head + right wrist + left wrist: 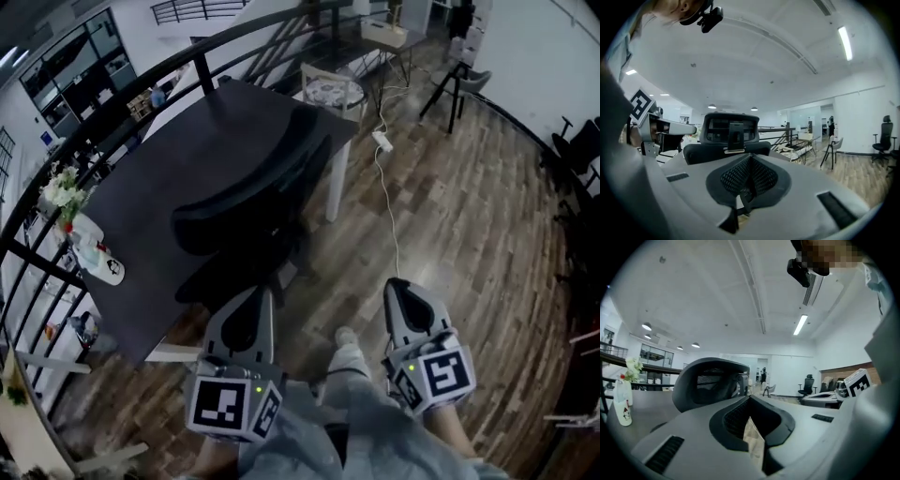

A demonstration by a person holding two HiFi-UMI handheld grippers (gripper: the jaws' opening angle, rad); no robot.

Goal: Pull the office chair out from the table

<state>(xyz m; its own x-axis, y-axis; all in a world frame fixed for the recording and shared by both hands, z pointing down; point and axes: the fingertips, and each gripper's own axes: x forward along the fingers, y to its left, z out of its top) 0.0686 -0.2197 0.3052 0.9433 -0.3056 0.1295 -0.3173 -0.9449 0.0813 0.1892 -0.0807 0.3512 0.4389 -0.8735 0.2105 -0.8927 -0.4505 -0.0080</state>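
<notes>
The office chair (251,202) is seen pushed in at the near long edge of the table (178,159), its seat under the top. It stands upright, facing the table, with its back turned to the 2 grippers. The broad curve of the back runs along the table edge, from near left to far right.

In the right gripper view the chair is seen squarely from behind, and the headrest (730,128) is carried above the back on 1 central post. In the left gripper view the chair sits ahead and to the left.

Both grippers are held nearer than the chair and apart from it. The left gripper (255,296) is close to the chair's lower part. The right gripper (397,285) is further right, over the floor (459,216). The jaws of each are closed together, with nothing between them.

The chair is black, with a mesh panel in the rounded headrest frame. The table top is dark and matt, on white legs. The floor is made of wood planks. The grippers are grey plastic with mesh-textured pads.
</notes>
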